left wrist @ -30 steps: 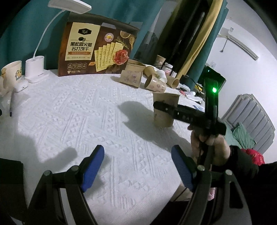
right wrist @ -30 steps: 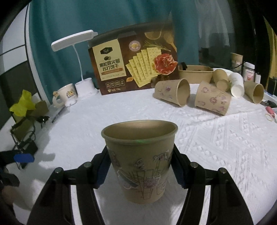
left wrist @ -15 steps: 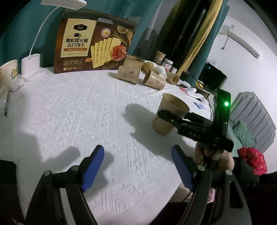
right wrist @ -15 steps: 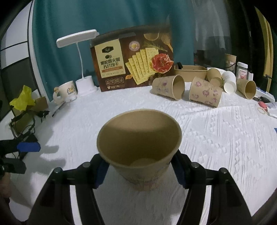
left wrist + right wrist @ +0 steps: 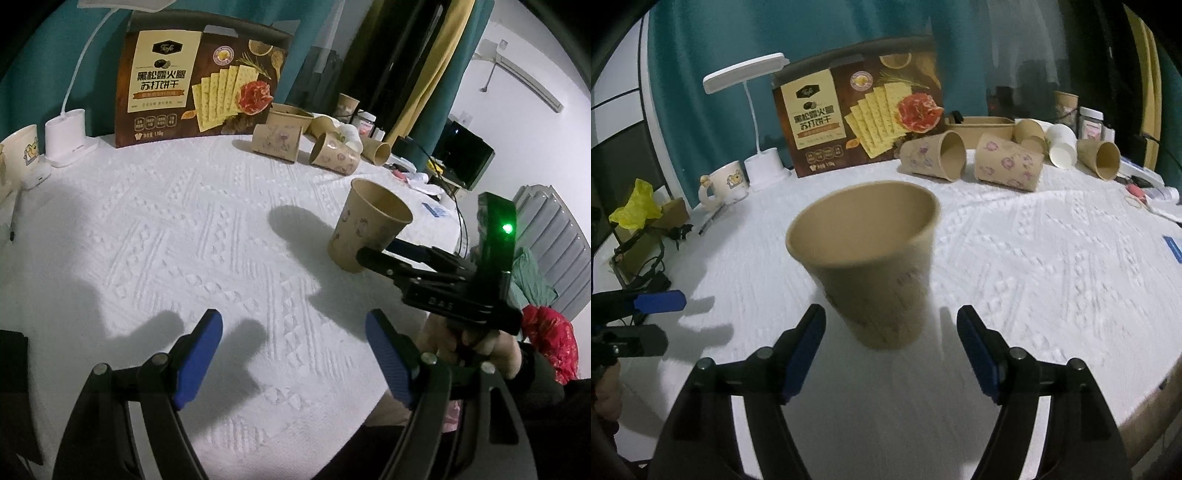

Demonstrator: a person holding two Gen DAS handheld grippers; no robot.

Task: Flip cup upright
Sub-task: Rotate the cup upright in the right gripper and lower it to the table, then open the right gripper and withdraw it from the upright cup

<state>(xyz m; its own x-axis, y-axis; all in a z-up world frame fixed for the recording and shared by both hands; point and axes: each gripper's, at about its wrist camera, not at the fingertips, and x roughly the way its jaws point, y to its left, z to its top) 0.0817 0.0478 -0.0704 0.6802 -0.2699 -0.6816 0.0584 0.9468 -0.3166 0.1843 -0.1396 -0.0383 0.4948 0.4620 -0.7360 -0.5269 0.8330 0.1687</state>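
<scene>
A brown paper cup (image 5: pixel 871 266) stands mouth up on the white tablecloth, leaning slightly. It also shows in the left wrist view (image 5: pixel 365 230) at the right. My right gripper (image 5: pixel 891 350) is open, its blue pads apart on either side of the cup's base and just behind it, not touching. In the left wrist view the right gripper (image 5: pixel 380 256) reaches the cup from the right. My left gripper (image 5: pixel 293 354) is open and empty over the cloth at the near side, well left of the cup.
Several paper cups lie on their sides at the back (image 5: pixel 934 157) (image 5: pixel 1008 162) (image 5: pixel 1099 158). A cracker box (image 5: pixel 857 122), a white desk lamp (image 5: pixel 764 122) and a mug (image 5: pixel 726 184) stand at the back left. The table edge (image 5: pixel 1145 402) curves at near right.
My right gripper has opened and let go of the cup, then pulled back a little. The cup now stands on the cloth. The left gripper has stayed open with little movement.
</scene>
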